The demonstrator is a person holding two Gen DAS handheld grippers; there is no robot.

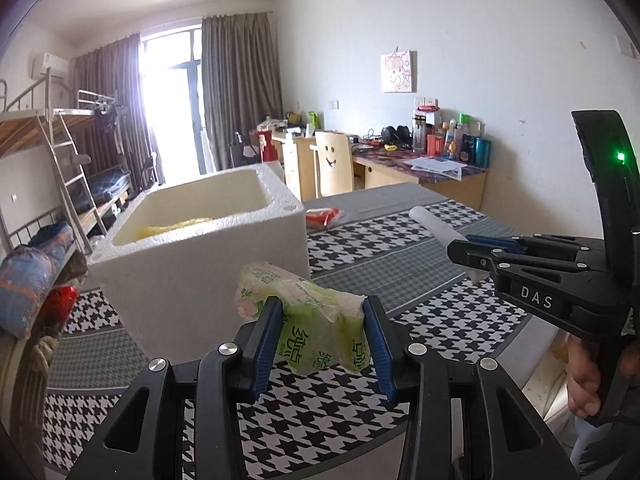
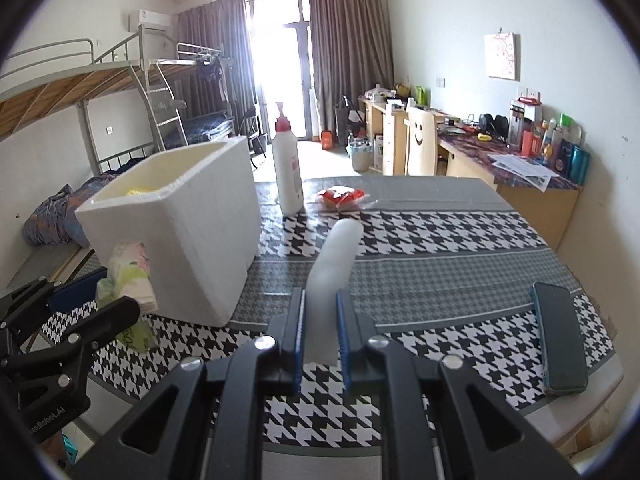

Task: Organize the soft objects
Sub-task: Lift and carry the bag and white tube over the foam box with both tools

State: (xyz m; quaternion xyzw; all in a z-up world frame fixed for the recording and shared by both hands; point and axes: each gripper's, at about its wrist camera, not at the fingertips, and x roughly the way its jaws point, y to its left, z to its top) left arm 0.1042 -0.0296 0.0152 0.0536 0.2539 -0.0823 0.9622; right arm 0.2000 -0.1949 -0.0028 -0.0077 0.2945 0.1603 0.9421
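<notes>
My left gripper (image 1: 322, 330) is shut on a green tissue pack (image 1: 308, 316), held above the houndstooth tablecloth just in front of the white foam box (image 1: 192, 272). The same tissue pack (image 2: 128, 276) shows at the box's near corner in the right wrist view. My right gripper (image 2: 320, 328) is shut on a white foam tube (image 2: 336, 264) that sticks forward and up from its pads. That right gripper (image 1: 476, 254) and tube (image 1: 436, 226) appear at the right of the left wrist view. Something yellow (image 1: 176, 228) lies inside the box.
A red-and-white packet (image 2: 340, 196) and a white pump bottle (image 2: 288, 168) stand at the table's far side. A dark phone (image 2: 560, 344) lies near the right edge. A person's hand (image 1: 584, 376) holds the right gripper. Bunk beds (image 2: 100, 120) and desks (image 2: 520, 176) stand beyond.
</notes>
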